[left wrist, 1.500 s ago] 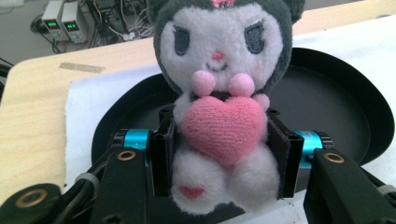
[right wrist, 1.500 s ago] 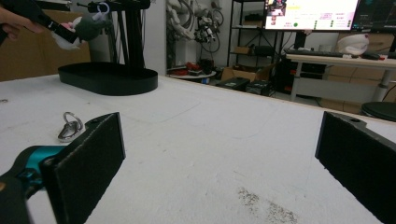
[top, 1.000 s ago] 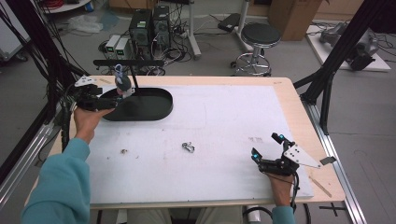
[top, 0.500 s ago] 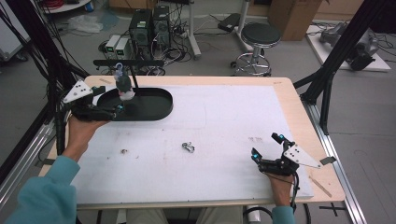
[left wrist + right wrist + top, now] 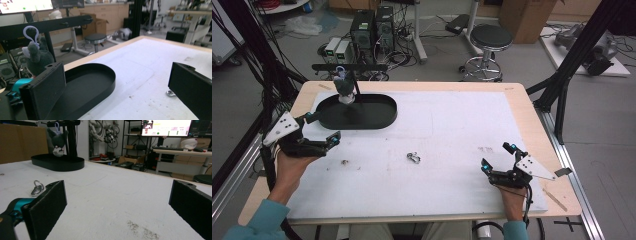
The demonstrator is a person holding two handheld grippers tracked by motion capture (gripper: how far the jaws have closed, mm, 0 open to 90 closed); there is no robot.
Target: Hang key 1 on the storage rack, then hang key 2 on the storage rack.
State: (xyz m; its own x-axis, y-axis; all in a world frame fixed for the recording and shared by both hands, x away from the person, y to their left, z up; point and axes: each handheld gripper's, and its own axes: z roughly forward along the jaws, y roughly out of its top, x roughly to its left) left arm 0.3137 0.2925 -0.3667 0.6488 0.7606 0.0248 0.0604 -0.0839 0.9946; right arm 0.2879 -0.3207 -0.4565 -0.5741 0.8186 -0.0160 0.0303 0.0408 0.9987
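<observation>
High view first: the white worktop (image 5: 452, 130) carries a black oval tray (image 5: 382, 116) at its far left corner, and from that tray rises a black stand (image 5: 357, 90) with a crossbar, where a small grey plush keychain (image 5: 344, 85) hangs by its pale loop. We judge the hanging step done for that one, with the left tool (image 5: 319, 128) just beside the tray's near rim, jaws spread and holding nothing; the left gripper view shows the tray wall (image 5: 110, 82) between its jaws and the plush (image 5: 37, 56) beyond. Right tool (image 5: 498, 156) sits near the front right edge, jaws likewise wide apart and empty. Well apart from both, near the middle of the worktop, lies a small metal ring clip (image 5: 413, 158); the right gripper view has it (image 5: 37, 187) just past its left jaw tip. A smaller speck (image 5: 345, 162) lies nearer the left hand; we cannot tell what it is. Our reading: the next move is a pick of the ring clip, calling for a low, flat approach and a narrow pinch, since it lies thin against the surface.
</observation>
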